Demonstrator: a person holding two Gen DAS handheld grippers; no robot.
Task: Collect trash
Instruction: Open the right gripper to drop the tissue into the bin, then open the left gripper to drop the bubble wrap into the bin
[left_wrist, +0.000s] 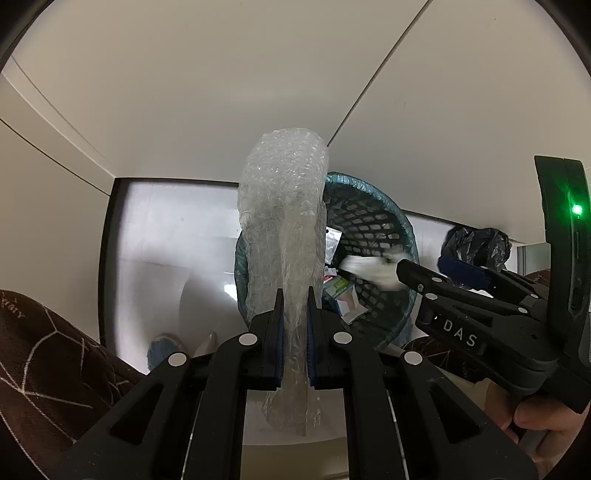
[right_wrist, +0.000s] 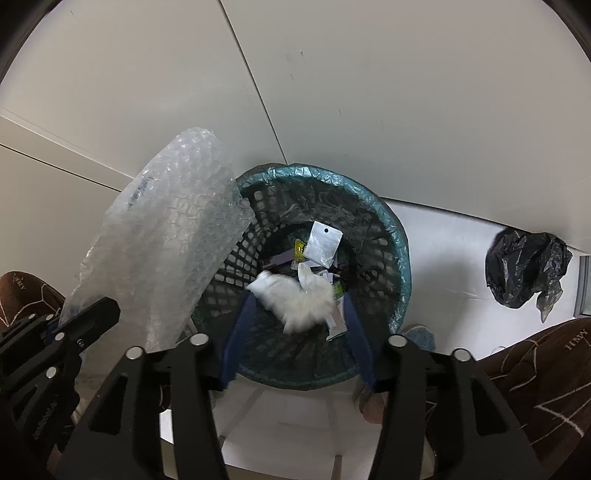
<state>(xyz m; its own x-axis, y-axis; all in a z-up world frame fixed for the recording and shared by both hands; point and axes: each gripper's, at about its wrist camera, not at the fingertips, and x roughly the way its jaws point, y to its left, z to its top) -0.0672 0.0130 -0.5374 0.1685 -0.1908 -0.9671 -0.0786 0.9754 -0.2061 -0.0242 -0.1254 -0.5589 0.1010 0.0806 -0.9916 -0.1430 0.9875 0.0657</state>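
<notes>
White wall panels w/ dark seams are seen behind a pale, glossy floor (right_wrist: 443, 236). On that floor, close to the wall, a dark mesh wastebasket (right_wrist: 373, 236) lined w/ a teal bag is seen from above; wrappers, a silver pouch (right_wrist: 325, 243) & other scraps are lying at its bottom. Left tongs (left_wrist: 295, 306) are clamped narrow on a long sheet of bubble wrap (left_wrist: 284, 206), which is pinched between the blue pads & held upright, its upper part standing in front of the basket's left rim in the left wrist view; in the right wrist view it is seen leaning against that rim from outside. Right tongs (right_wrist: 295, 302) are pointed down over the basket mouth w/ jaws apart, abt half-wide; a crumpled white tissue wad (right_wrist: 295, 299) is seen blurred between the blue fingers (right_wrist: 240, 325), w/ no pad pressed on it, above the rubbish inside. A crumpled black plastic bag (right_wrist: 524, 269) is lying on the floor by the wall, well apart from the basket on its right. Brown patterned fabric (right_wrist: 535, 376) is seen at both lower corners, & a fingertip at the right tongs' handle in the left wrist view.
</notes>
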